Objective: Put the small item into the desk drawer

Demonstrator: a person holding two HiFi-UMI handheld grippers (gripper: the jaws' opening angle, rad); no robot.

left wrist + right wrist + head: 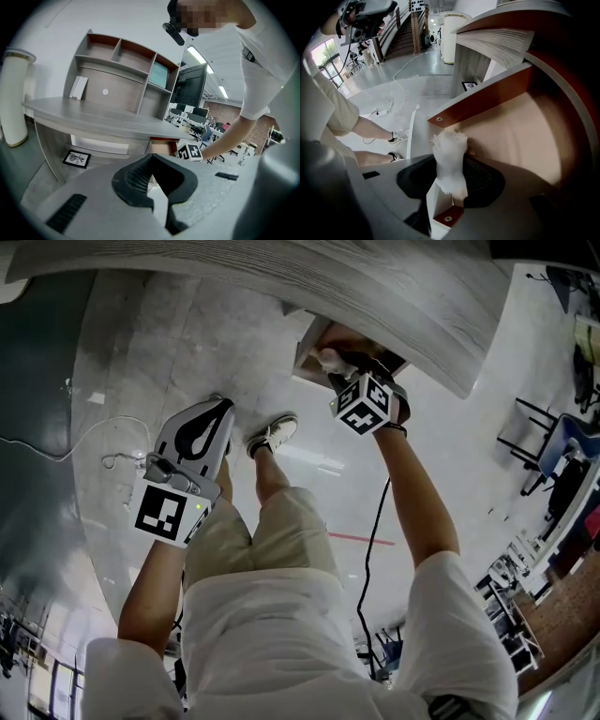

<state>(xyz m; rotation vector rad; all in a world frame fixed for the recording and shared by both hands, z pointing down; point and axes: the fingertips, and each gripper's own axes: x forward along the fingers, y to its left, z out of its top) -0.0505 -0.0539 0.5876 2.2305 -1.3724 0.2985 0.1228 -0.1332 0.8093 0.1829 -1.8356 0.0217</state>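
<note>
The right gripper [451, 180] points steeply down over the open desk drawer [487, 96], its jaws clamped on the small item [449, 152], a white, soft piece with frayed ends. The item's long axis runs along the line of the jaws. One frayed end sticks out past the fingertips and points down into the drawer, toward its tan bottom. The other end trails back between the dark pads. The item is inside the drawer's outline, near a red-brown wall with a screw head. Whether its tip touches the drawer bottom cannot be told from this angle.

In the head view the same gripper sits at the drawer's mouth, just under the edge of the grey desk top [281, 277], with the marker cube facing up.

The left gripper [151, 157] is well apart from the drawer, held out over the floor beside the person's leg. Its jaws are together at the tips, with nothing between them. Beyond it stand the desk's shelf unit [122, 75] and a small framed picture [77, 159] on the floor under the desk. A white cable [84, 442] lies on the floor.
</note>
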